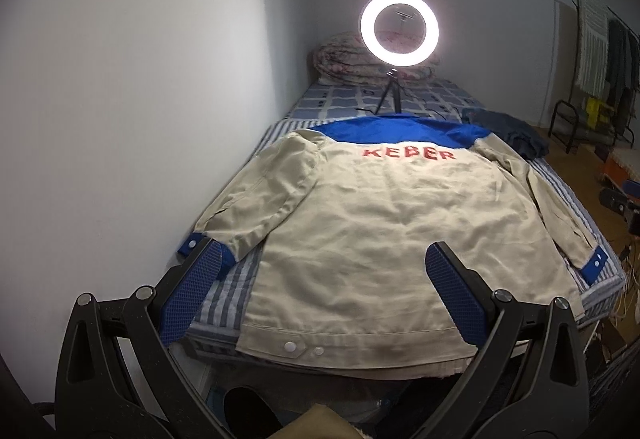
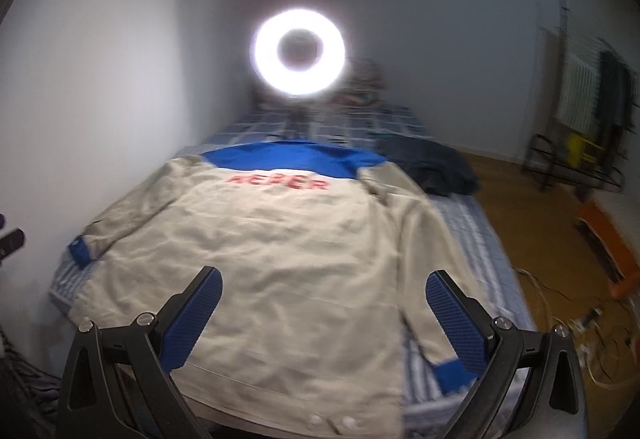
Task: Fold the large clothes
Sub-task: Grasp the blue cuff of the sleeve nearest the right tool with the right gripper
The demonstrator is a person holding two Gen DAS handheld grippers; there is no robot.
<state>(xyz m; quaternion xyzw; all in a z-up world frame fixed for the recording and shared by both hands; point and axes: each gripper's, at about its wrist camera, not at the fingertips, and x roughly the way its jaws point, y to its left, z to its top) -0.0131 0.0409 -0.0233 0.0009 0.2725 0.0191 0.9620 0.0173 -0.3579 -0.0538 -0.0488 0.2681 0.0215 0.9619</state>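
A beige work jacket with a blue yoke, blue cuffs and red lettering lies back up, spread flat on the bed, sleeves out to both sides. It also shows in the right wrist view. My left gripper is open and empty, hovering above the jacket's hem near the foot of the bed. My right gripper is open and empty, also above the hem, more to the right. The left cuff lies by the wall, the right cuff near the bed's right edge.
A lit ring light on a small tripod stands on the bed behind the collar. A folded quilt lies at the head. A dark garment lies at the right. A white wall runs along the left. Racks and cables are on the floor at right.
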